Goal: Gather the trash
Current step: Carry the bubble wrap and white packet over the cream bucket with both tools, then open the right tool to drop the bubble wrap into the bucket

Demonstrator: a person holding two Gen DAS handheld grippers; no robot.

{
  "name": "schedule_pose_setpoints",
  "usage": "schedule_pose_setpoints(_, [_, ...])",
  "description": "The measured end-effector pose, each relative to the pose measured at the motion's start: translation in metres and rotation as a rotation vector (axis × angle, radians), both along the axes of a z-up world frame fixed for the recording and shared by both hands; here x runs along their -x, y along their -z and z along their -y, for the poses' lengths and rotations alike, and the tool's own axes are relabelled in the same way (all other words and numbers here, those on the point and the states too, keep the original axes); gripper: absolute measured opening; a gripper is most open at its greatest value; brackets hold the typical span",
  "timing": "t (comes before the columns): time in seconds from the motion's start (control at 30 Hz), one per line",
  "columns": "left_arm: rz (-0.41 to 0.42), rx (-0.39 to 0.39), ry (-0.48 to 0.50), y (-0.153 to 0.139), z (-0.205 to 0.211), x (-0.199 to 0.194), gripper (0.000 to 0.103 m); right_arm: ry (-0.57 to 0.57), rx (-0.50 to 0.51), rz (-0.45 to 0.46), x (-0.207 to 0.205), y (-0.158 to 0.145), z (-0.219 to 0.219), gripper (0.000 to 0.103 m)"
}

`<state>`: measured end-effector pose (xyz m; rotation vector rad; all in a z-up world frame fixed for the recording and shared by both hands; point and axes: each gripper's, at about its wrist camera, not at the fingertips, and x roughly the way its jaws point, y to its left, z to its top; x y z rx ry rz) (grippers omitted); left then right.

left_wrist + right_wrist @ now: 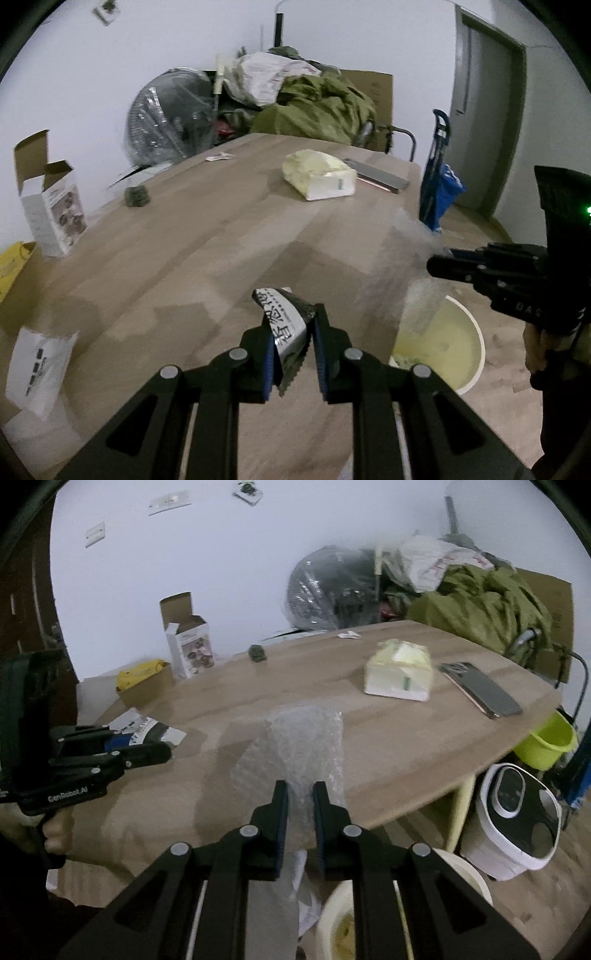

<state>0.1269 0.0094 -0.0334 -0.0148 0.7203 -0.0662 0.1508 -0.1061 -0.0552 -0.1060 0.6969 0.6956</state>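
Clamped between the left gripper's [291, 341] pads, a crumpled black-and-white wrapper [286, 321] is held above the near part of the wooden table [207, 236]. At the near left table edge a white printed packet [37, 369] is left lying. Further right, beyond the near right table edge, a cream bin [476, 347] lined with a yellowish bag is seen on the floor, its mouth open. At the far right of that view the right gripper [443, 264] is seen side-on.

In the right wrist view, the right gripper [300, 805] is closed on a sheet of bubble wrap [295, 746], which is draped forward over the table; the bin rim [332, 904] is seen just below it.

2 pieces of trash are judged to be in hand, with drop-off as the current step. Each gripper should be carried right until it is fully over the bin mouth, lowered, and only then opened. The bubble wrap is light and floppy, so its trailing end should be cleared of the table edge first, or it may catch and fall outside. A tissue pack [399, 675] and phone [480, 688] at the far right are better left alone.
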Motion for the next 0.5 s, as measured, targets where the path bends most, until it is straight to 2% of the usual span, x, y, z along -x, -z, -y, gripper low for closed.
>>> schedule_pose_setpoints(0.5, [-0.051,-0.045,0.194,0.016,0.077,-0.026,0.017,0.169,0.017,-0.068,0.008,0.042,0.081,0.013])
